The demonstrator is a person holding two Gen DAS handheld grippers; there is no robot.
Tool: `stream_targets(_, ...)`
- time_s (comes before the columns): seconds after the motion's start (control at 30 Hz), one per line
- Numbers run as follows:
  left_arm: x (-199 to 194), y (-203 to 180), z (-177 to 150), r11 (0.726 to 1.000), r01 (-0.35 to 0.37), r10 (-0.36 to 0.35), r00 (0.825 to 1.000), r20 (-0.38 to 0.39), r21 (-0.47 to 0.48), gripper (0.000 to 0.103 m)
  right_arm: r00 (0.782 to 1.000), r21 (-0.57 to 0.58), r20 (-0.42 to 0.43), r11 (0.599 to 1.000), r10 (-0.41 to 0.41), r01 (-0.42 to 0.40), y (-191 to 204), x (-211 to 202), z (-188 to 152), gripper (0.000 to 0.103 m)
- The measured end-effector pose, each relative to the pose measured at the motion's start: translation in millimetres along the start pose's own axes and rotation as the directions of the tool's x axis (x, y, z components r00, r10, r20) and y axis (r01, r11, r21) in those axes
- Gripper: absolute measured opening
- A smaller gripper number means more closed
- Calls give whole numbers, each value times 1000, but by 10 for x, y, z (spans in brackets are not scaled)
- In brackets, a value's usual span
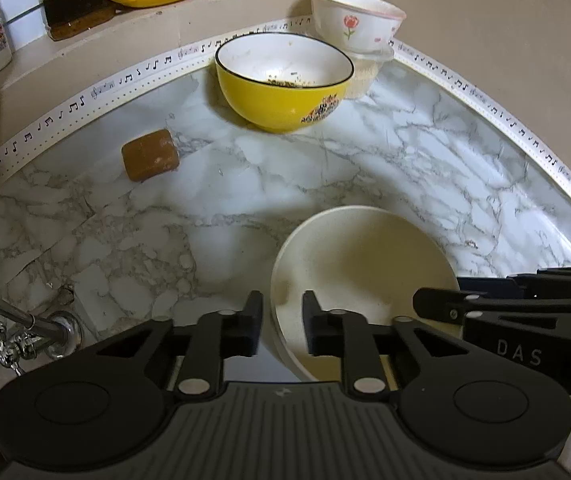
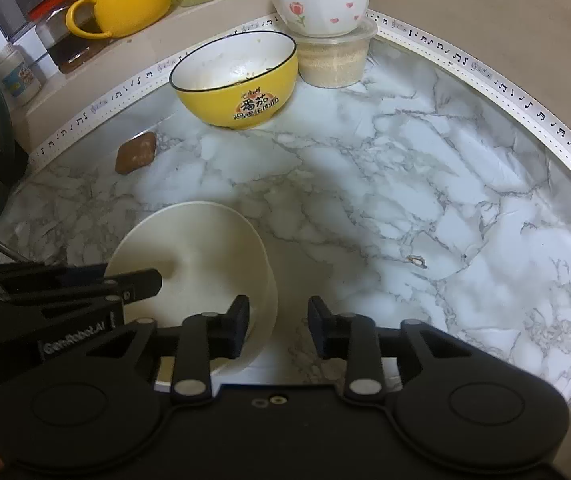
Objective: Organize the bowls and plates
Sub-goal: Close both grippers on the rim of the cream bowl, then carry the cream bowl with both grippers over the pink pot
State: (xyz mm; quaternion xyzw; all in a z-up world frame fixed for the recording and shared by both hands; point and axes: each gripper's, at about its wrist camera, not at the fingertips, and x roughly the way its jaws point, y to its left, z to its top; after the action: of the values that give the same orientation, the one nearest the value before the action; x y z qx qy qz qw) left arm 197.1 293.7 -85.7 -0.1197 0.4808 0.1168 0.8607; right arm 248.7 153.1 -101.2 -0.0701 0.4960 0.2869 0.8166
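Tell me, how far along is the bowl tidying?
Barely begun. Done: nothing clearly sorted; the yellow bowl stands alone, and the flowered bowl sits on a plastic tub at the back. In hand: the left gripper and right gripper straddle opposite rims of the cream bowl; a firm grip isn't clear. Left: probably gathering all three bowls together.
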Motion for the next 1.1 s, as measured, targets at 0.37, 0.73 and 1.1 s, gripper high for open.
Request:
stream_targets(0.37,-4,-39,-8,1000,-17,17,1000,-26,12,7,1000,-15,1,1000,-2,3,56,-50,-5,11)
stream_targets(0.73,-184,-294,-59,998,-15,15,1000,-5,68,6,1000,10,6,1000,-26,26,-31,-271,-128,11)
stream_targets(1.1,-553,-711,-103,989,17,-22,999,34,146,6,997,47,46,997,-57,55,-247,-767,-246,10)
